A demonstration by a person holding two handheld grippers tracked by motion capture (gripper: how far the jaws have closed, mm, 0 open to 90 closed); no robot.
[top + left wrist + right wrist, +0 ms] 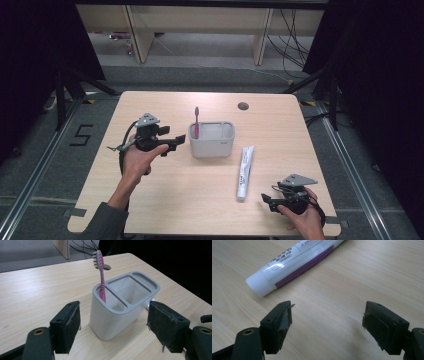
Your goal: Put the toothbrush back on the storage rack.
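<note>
A grey holder (212, 139) (117, 307) with compartments stands mid-table. A pink toothbrush (196, 122) (101, 275) stands upright, head up, in its narrow left compartment. My left gripper (176, 142) (113, 328) sits just left of the holder, open, its jaws on either side of the holder's near end without touching it. A white toothpaste tube (245, 172) (294, 263) with a purple stripe lies flat to the right of the holder, cap toward the front edge. My right gripper (267, 200) (327, 326) is open, low over the table just right of the tube's cap, with nothing between its jaws.
A round cable hole (243, 106) sits in the table's far side. Bare wood lies between the two hands. Beyond the table are wooden furniture legs (137, 35) and cables on the floor. The right hand is close to the table's front right corner (335, 230).
</note>
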